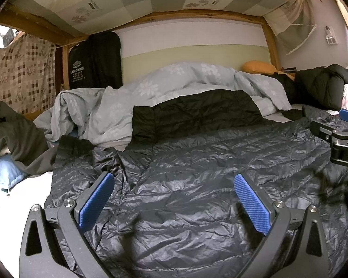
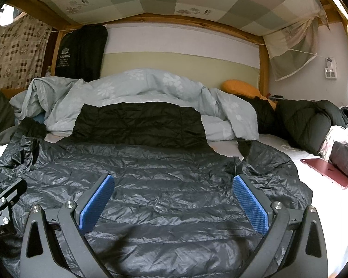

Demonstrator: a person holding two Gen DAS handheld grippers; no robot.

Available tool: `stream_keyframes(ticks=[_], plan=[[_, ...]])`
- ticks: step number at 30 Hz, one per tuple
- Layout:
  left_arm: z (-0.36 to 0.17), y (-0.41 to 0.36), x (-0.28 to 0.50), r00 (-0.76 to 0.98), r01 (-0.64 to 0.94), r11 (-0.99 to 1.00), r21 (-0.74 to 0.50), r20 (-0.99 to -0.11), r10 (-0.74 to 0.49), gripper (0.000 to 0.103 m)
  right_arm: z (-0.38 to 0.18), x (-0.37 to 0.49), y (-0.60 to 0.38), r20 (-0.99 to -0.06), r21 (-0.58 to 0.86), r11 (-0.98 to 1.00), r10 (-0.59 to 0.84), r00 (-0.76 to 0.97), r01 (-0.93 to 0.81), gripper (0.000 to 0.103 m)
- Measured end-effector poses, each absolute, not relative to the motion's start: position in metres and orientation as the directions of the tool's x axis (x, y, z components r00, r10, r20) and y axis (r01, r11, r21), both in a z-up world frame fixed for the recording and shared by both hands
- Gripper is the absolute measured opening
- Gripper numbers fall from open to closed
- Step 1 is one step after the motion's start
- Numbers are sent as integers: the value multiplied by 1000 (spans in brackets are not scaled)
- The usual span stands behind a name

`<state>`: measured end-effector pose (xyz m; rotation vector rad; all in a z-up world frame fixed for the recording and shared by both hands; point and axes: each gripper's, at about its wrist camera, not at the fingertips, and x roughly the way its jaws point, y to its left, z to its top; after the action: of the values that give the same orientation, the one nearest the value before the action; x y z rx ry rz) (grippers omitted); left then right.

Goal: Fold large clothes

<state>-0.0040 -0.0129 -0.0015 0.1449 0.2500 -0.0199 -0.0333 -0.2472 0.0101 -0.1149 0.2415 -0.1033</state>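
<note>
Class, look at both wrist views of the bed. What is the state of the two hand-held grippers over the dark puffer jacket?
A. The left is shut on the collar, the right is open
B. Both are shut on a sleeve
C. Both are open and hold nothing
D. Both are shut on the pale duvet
C: the left hand-held gripper and the right hand-held gripper both show blue pads spread wide apart above the puffer jacket, gripping nothing.

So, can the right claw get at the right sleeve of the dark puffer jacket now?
Probably yes. The right claw is open above the puffer jacket, and the sleeve lies uncovered just beside it on the bed.
</note>
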Motion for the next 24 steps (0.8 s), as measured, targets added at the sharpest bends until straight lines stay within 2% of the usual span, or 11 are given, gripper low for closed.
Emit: stream_keyframes(ticks=[11,16,24], plan=[[-2,-16,-5,973,31,987,160,-230,7,103,10,-35,-247,-227,-125,988,-119,967,92,102],[3,-10,-14,983,2,990,138,-184,24,103,13,-36,-248,-219,-122,989,-114,969,89,102],[11,-11,-16,981,79,987,140,-184,-52,103,28,-46,-249,-192,-120,989,-112,975,90,102]])
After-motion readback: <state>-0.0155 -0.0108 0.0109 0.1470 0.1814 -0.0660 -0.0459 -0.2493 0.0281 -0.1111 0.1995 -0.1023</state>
